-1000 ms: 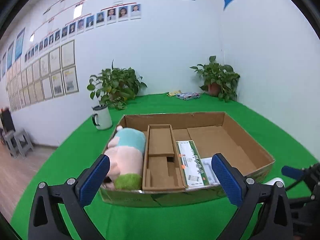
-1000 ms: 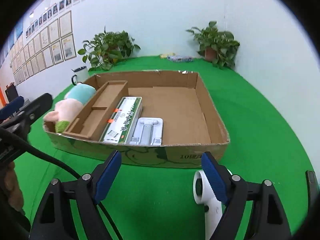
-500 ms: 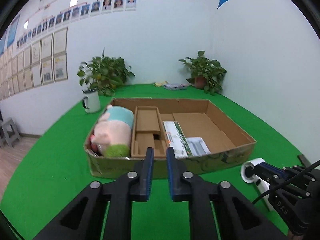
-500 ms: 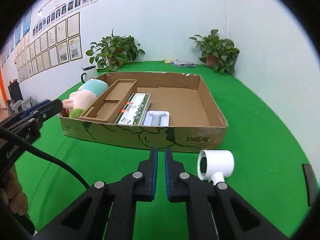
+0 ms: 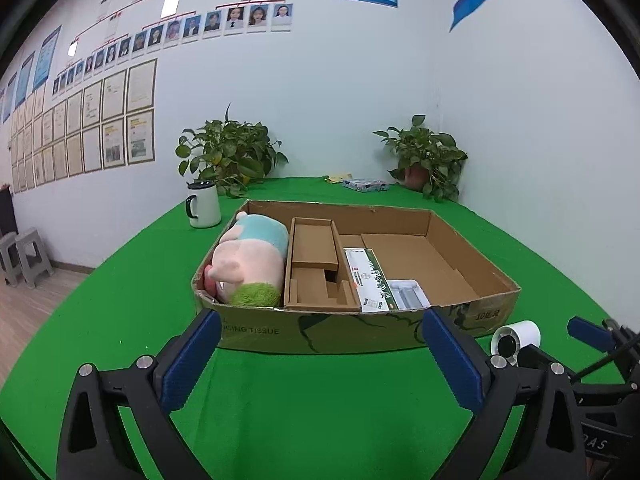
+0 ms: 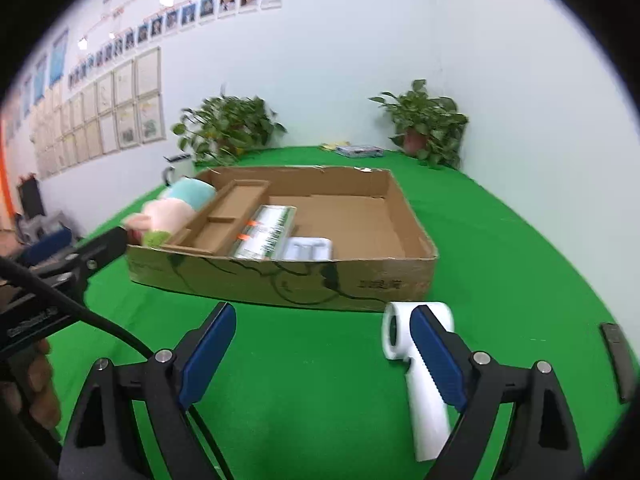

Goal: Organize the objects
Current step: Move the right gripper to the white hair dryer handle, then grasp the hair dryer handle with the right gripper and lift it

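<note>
**Both grippers spring wide again in front of the box, nothing held yet**

Half a second ago both pairs of jaws were pinched almost shut on empty air; they have just been opening, and now the left gripper (image 5: pixel 320 354) and the right gripper (image 6: pixel 324 354) each stand wide with only green cloth between the blue pads. Neither touches any object. Read as a judgement, that shut-and-open looks like a test or start flick, not a grasp, so the organizing seems not to have advanced in this second.

The cardboard box (image 5: pixel 476 314) sits on the green table (image 5: pixel 120 300), just ahead of both grippers. Inside it, from left to right in the left wrist view, lie a plush toy (image 5: pixel 250 264), a cardboard insert (image 5: pixel 316 268), a green-and-white carton (image 5: pixel 370 276) and a small grey-white tray (image 5: pixel 408 296); the right part of the box floor is bare.

The one item plainly still outside is a white handheld device (image 6: pixel 424 396), lying on the cloth just in front of the box's near right corner. In the right wrist view its handle runs partly behind the right gripper's right finger, so it sits at the edge of the gap, not centred in it. It is probably the next thing to pick up, and the right gripper would need to shift rightward to straddle it before closing
</note>
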Action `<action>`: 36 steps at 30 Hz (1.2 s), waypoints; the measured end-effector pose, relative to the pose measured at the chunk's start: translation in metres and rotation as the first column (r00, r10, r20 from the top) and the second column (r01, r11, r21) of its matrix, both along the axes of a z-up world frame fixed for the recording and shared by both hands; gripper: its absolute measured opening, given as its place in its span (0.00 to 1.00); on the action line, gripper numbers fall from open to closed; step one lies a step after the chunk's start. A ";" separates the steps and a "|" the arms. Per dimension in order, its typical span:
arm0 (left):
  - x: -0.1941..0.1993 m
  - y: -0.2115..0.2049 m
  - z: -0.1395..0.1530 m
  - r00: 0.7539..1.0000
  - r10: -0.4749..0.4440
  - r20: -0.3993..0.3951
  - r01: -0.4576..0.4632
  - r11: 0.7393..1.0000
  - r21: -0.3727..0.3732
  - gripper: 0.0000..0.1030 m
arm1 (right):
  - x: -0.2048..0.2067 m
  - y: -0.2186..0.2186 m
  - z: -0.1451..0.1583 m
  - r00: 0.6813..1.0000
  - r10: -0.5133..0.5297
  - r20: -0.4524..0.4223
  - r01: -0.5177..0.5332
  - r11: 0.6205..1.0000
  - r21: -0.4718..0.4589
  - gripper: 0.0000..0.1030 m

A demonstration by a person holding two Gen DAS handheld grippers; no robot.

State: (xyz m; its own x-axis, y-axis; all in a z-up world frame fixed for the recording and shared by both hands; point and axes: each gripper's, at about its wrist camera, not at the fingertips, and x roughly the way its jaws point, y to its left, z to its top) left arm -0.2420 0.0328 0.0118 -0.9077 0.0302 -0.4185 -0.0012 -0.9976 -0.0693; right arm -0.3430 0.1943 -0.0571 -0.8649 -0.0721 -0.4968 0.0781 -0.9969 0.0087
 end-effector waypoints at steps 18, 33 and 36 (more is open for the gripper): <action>-0.028 0.012 -0.057 0.971 -0.082 0.223 0.088 0.996 -0.013 0.98 | -0.013 0.065 -0.049 0.965 -0.132 0.226 0.133 0.991 0.012 0.86; -0.055 -0.004 -0.079 0.927 -0.219 0.303 0.174 0.970 0.170 0.98 | -0.019 0.048 -0.088 0.918 -0.004 0.395 0.011 1.000 -0.016 0.23; -0.070 -0.003 -0.088 0.875 -0.343 0.342 0.240 0.920 0.310 0.98 | -0.005 0.028 -0.087 0.918 0.134 0.372 -0.100 0.989 -0.110 0.40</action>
